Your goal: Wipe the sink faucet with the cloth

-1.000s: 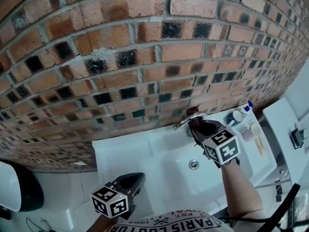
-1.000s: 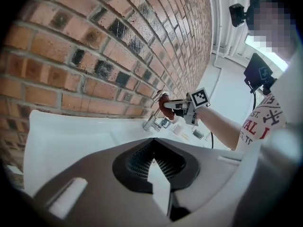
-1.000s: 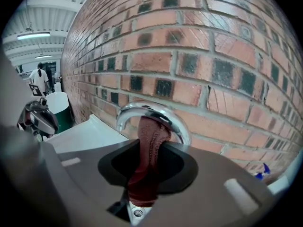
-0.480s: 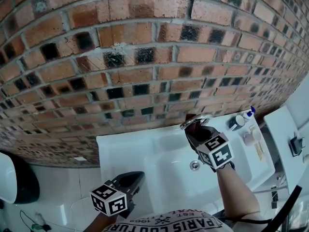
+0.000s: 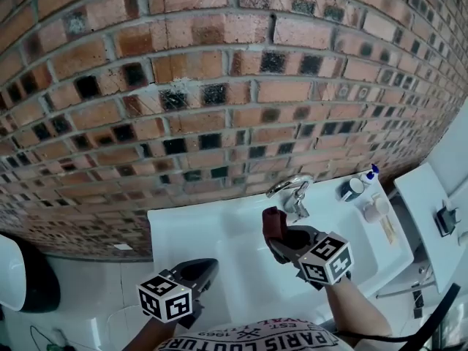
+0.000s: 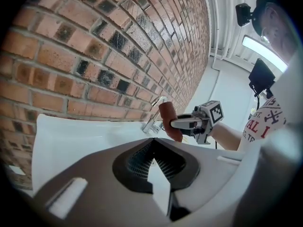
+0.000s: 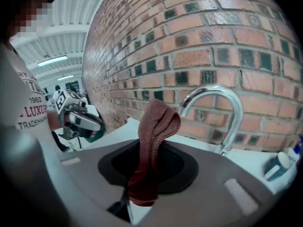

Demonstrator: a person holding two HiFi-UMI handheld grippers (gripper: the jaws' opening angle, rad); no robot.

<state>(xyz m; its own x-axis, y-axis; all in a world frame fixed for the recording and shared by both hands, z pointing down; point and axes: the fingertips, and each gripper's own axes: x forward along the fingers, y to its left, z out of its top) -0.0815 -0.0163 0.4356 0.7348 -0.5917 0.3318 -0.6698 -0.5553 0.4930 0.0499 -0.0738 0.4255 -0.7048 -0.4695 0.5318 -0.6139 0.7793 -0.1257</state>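
Note:
A chrome faucet (image 5: 292,189) curves up at the back of the white sink (image 5: 190,229), against the brick wall. My right gripper (image 5: 278,232) is shut on a dark red cloth (image 5: 273,220), which it holds over the basin just in front and to the left of the faucet, apart from it. In the right gripper view the cloth (image 7: 154,141) stands up from the jaws with the faucet (image 7: 222,108) behind it. My left gripper (image 5: 196,275) hangs low in front of the sink, shut and holding nothing. Its own view shows the cloth (image 6: 170,120) and the faucet (image 6: 154,114) ahead.
Small bottles (image 5: 357,184) and a cup (image 5: 374,208) stand on the sink's right ledge. A white cabinet top (image 5: 424,196) lies further right. The brick wall (image 5: 219,86) rises right behind the faucet. A dark rounded object (image 5: 22,276) sits at the lower left.
My right gripper has drawn back from the faucet, moving down and left over the basin with the cloth. The left gripper has hardly moved.

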